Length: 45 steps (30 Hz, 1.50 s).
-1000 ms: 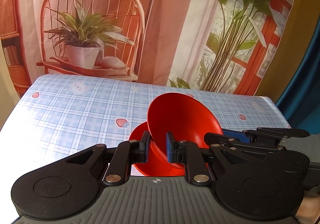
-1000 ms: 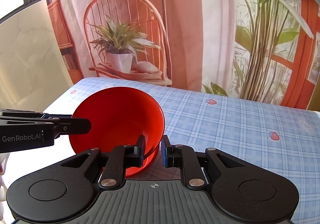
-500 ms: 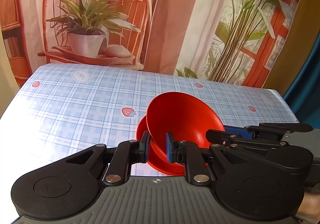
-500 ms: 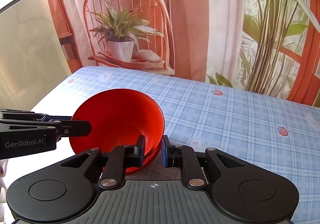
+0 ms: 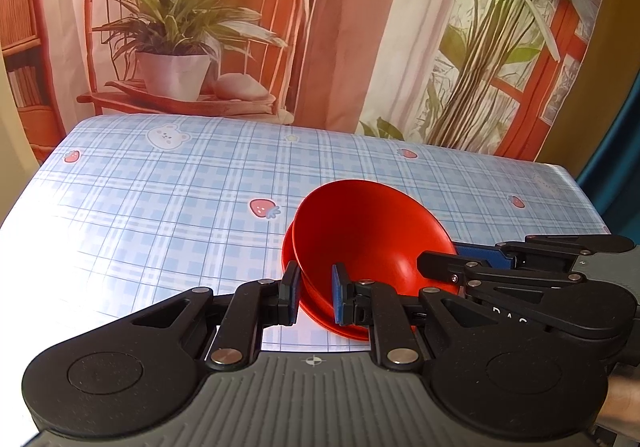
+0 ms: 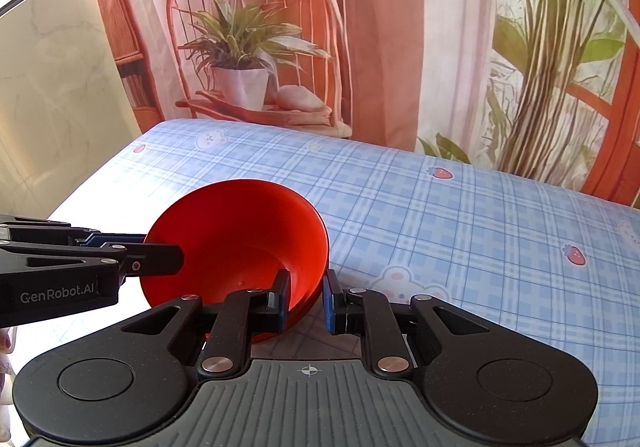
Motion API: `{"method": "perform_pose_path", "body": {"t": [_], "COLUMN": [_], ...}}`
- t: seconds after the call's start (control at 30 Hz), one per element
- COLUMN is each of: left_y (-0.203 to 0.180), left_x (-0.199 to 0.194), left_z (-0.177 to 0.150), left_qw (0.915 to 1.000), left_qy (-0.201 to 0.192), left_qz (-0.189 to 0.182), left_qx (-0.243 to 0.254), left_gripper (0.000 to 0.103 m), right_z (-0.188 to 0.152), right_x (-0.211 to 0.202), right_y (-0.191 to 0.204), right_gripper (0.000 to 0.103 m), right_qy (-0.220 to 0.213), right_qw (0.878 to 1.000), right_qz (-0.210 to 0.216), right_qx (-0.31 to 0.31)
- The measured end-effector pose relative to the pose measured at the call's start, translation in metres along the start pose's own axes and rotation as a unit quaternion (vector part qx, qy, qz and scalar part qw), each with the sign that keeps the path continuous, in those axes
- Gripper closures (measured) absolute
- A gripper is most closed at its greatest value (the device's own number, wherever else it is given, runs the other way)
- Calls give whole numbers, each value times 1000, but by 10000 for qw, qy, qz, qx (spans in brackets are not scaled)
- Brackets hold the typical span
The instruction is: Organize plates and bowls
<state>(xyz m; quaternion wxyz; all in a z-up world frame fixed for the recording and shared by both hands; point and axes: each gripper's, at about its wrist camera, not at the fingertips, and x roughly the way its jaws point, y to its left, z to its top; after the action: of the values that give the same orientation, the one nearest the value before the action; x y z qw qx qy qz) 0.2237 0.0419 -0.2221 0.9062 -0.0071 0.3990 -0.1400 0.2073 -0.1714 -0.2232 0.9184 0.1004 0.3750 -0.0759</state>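
Observation:
A red bowl (image 5: 372, 231) (image 6: 240, 231) tilts over the blue plaid table (image 5: 160, 207). It sits partly inside a second red bowl (image 5: 320, 317), whose rim (image 6: 306, 309) shows just beneath it. My left gripper (image 5: 315, 293) is shut on the upper bowl's near rim, one finger inside and one outside. My right gripper (image 6: 306, 299) is shut on the opposite rim in the same way. Each gripper shows in the other's view: the right gripper (image 5: 452, 261) and the left gripper (image 6: 160, 255). I cannot tell whether the lower bowl rests on the cloth.
The tablecloth (image 6: 460, 215) carries strawberry and bear prints and stretches far beyond the bowls. A printed backdrop (image 5: 192, 47) of a chair and plants hangs behind the far edge. A pale wall panel (image 6: 52, 95) stands left of the table.
Both grippers have sunk a little with the upper bowl. The gap to the lower red bowl has closed, and the two now sit nested.

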Motion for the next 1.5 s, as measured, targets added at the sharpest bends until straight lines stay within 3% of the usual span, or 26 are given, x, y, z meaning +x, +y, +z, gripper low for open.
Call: {"method": "perform_pose_path", "body": {"t": [0.77, 1.17, 1.37, 1.5], "left_y": [9, 15, 24, 24], "left_x": [9, 21, 30, 32], "left_z": [-4, -9, -12, -13], "left_qw": [9997, 9982, 9939, 9940], "left_qy": [115, 247, 370, 368], "left_qz": [176, -104, -389, -406], "left_qx": [-146, -530, -967, -947], "left_gripper": [85, 84, 84, 84], "right_z": [-5, -8, -9, -10], "right_x": [9, 17, 20, 22], "right_y": [-2, -4, -4, -5], "right_gripper": [83, 80, 79, 80], "right_qy": [82, 96, 111, 113], "right_qw": [9999, 9998, 9996, 9995], "right_qz": [27, 140, 195, 234], "right_qx": [58, 117, 142, 158]}}
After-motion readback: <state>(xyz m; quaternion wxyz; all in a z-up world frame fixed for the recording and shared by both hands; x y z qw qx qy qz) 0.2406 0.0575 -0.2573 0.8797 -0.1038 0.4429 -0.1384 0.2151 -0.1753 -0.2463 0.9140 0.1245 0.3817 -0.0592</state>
